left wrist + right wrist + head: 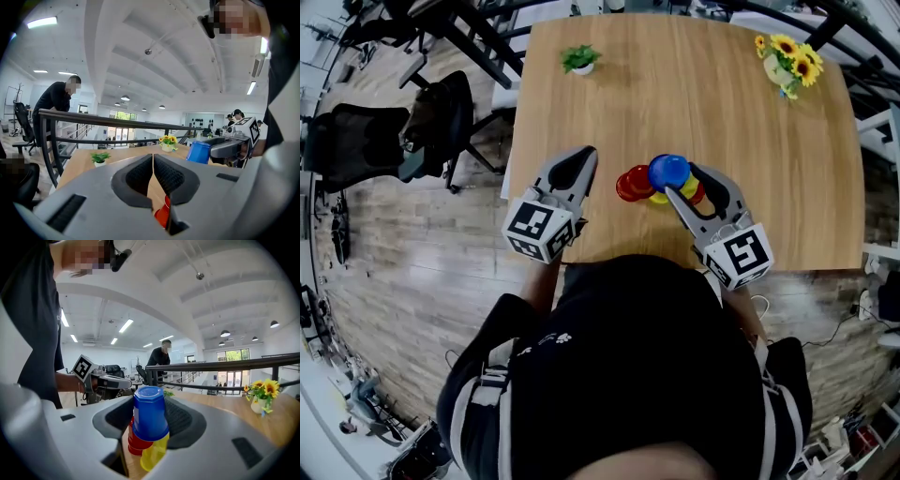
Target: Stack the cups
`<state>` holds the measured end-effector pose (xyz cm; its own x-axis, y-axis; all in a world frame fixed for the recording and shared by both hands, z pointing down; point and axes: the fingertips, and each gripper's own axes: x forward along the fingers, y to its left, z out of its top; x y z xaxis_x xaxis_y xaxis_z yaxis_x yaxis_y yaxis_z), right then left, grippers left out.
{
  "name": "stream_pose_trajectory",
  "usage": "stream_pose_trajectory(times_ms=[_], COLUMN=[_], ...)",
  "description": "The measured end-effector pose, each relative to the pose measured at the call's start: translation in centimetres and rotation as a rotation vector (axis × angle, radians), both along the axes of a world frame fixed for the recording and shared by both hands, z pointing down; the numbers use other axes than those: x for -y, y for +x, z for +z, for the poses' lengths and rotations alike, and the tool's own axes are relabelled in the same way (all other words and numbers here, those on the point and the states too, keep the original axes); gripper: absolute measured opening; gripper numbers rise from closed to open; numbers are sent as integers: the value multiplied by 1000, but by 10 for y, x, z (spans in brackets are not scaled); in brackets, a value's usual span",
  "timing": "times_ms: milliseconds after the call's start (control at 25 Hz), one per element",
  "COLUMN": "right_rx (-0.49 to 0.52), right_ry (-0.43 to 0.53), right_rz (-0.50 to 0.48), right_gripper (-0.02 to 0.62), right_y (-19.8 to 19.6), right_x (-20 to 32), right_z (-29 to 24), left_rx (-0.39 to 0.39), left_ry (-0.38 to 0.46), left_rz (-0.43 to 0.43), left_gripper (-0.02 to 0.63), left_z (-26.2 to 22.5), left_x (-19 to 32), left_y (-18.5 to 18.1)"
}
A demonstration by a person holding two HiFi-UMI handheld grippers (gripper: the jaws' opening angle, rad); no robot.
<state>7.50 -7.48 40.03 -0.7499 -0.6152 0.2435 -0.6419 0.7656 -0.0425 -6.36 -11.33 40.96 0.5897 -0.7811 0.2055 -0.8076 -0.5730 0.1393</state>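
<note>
A blue cup [668, 172] hangs upside down, with my right gripper [682, 181] shut on its sides; the right gripper view shows this blue cup [149, 412] between the pads. Below it on the wooden table [769, 169] sit red cups [633, 184] and a yellow cup [659, 198]. Seen from the right gripper, the red cup [137, 442] and yellow cup [153, 454] lie just under the blue one. My left gripper [587, 156] is shut and empty, just left of the red cups. Its own view shows a red cup [163, 213] below the closed left gripper [153, 162].
A small potted plant [580, 59] stands at the table's far left and a sunflower vase [787, 62] at the far right. Black office chairs [431, 117] stand left of the table. A railing [93, 121] and people are in the background.
</note>
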Motion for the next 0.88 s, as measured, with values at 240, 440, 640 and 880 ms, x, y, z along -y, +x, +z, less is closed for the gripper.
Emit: stream_pose_trajectory(times_ms=[240,440,640,880], right_rx=[-24,-45,-44,61], right_ry=[-7,-25,-21,-20], right_rz=[-22,-28,-23,-26], right_gripper=[210,212,215,216], right_y=[-3,-6,-4,0], right_x=[0,-1,1,-3], right_z=[2,10,9,-10], left_rx=[2,1,0,-1], left_ry=[-5,-7,-7,-13], left_rz=[-12,-19,-23,-28], left_gripper=[18,18,18,17], left_z=[0,2,2,4], left_x=[-1,-1,0,2], left_y=[-4,-6,-6,-8])
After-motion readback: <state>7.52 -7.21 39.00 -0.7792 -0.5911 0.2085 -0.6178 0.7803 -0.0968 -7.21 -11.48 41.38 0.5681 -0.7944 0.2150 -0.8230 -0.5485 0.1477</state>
